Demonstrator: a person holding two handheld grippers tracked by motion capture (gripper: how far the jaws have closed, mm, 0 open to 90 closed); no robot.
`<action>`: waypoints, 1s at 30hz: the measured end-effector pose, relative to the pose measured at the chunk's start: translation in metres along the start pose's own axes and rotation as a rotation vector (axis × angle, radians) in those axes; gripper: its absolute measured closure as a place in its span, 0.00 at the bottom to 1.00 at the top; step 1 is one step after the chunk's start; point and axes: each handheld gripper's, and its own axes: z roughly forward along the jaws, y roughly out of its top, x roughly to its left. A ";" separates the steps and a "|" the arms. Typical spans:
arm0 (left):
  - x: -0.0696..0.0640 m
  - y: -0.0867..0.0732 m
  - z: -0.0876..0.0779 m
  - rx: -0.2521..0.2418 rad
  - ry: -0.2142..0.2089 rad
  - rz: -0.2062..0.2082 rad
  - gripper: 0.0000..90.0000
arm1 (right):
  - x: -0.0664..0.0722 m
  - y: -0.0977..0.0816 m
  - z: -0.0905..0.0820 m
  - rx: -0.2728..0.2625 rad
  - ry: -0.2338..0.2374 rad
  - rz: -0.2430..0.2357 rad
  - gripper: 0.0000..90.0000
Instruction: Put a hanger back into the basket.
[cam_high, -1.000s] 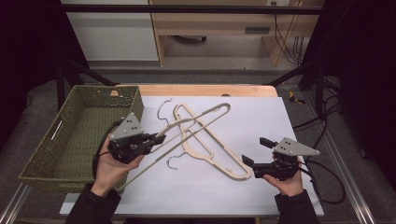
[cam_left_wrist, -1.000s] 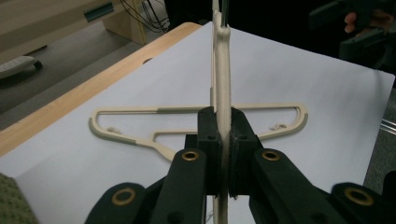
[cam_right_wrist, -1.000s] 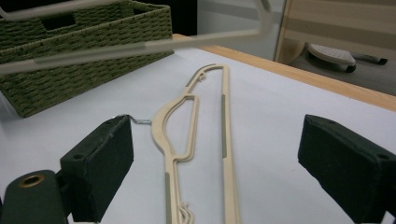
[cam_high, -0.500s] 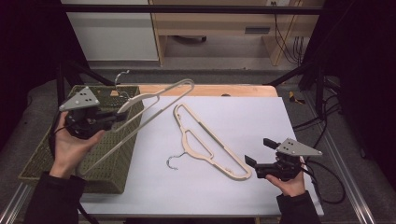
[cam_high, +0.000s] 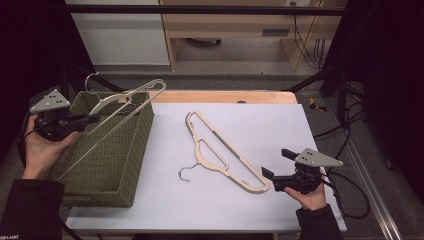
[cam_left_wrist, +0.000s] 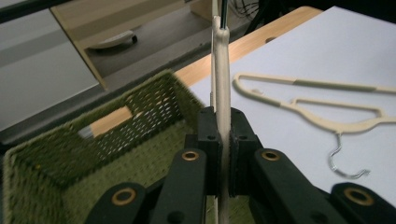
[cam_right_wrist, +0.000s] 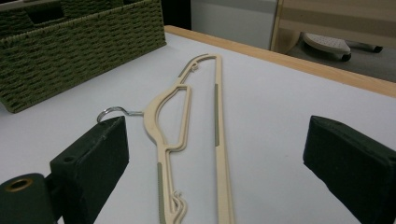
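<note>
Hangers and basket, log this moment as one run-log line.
left tool: shut on held hanger, over green wicker basket | right tool: open, beside second hanger | second hanger: flat on table

Left gripper (cam_high: 92, 118) jaws clamped, raised; right gripper (cam_high: 276, 163) jaws wide, low.

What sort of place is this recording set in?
Probably a lab or workshop recording station: a white-topped table inside a black frame, cables trailing over the floor behind, and handheld grippers moving hangers toward a green woven basket.
</note>
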 end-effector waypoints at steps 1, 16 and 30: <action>0.004 -0.004 0.000 0.005 0.008 -0.006 0.95 | 0.000 0.000 0.000 0.000 0.000 -0.001 0.08; 0.038 -0.042 0.001 0.035 0.059 -0.063 0.95 | -0.002 -0.001 0.000 -0.003 -0.007 0.006 0.08; 0.036 -0.062 0.017 0.158 0.117 0.012 0.95 | -0.001 -0.002 0.001 0.003 -0.005 0.004 0.08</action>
